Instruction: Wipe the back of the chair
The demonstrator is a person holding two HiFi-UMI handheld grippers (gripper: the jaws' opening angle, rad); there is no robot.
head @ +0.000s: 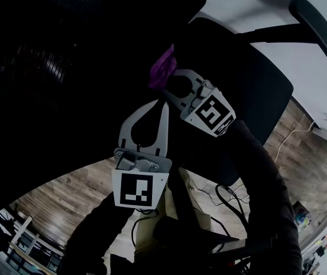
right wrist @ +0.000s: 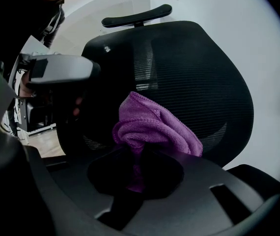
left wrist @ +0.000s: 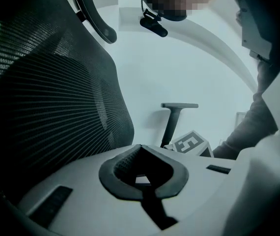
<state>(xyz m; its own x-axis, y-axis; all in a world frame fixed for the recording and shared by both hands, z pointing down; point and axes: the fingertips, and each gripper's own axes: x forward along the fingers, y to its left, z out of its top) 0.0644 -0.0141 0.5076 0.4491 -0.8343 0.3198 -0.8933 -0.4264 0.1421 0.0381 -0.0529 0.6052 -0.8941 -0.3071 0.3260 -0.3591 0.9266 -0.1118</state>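
The right gripper [right wrist: 136, 150] has its jaws pinched on a bunched purple cloth [right wrist: 152, 124]. A strip of the cloth runs down between the jaws and the bulk of it puffs out past their tips. In the right gripper view the cloth sits against the lower left part of the chair back [right wrist: 199, 73], a dark mesh panel with a curved black headrest [right wrist: 137, 14] above it. Whether the cloth presses on the mesh or only meets it cannot be told.

In the head view the same right gripper [head: 174, 85] reaches up and to the left, with the cloth [head: 162, 67] at the left edge of the chair back [head: 261, 85]. The headrest [head: 321, 30] is far to the right.

The left gripper [head: 164, 105] is just beside the right one, nearer and to the left. Its jaws are pressed together with nothing between them. The left gripper view confirms this at the tips [left wrist: 140, 147]. There the ribbed mesh of the chair back [left wrist: 46, 107] fills the left side, and an armrest [left wrist: 179, 105] stands farther off against a white wall [left wrist: 194, 63].

A wooden floor [head: 54, 193] shows below the chair.
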